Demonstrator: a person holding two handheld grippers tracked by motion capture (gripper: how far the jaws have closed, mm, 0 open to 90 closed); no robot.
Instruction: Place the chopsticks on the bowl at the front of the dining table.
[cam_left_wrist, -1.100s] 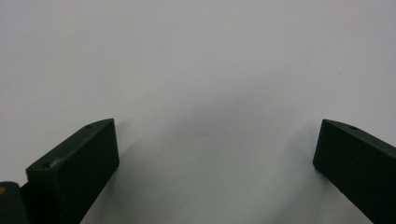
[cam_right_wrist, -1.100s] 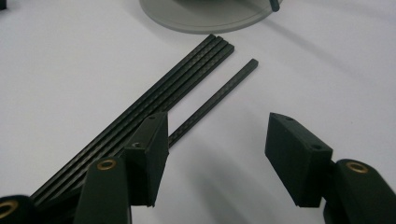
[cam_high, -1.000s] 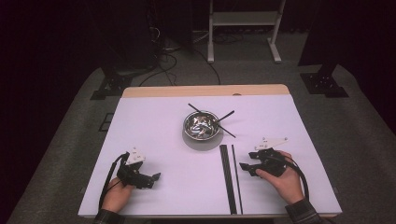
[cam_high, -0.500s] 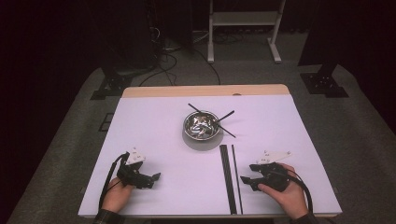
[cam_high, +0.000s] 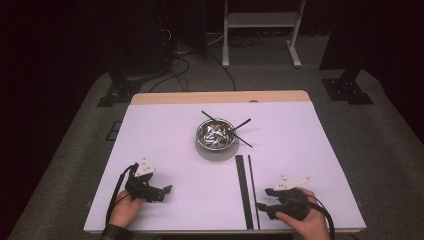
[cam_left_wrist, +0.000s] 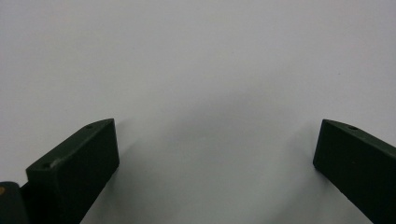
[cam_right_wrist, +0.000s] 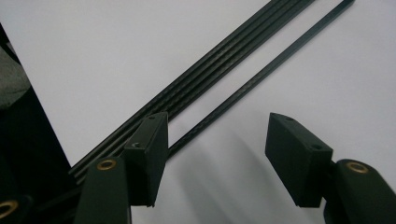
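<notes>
High view: right gripper (cam_high: 264, 205) has slid toward the desk's (cam_high: 165, 130) near edge beside the thin black rod (cam_high: 253, 190), suggesting a pickup. Left gripper view: left gripper (cam_left_wrist: 215, 154) gapes over bare desk. Right gripper view: jaws apart, empty, straddling the rod.
</notes>
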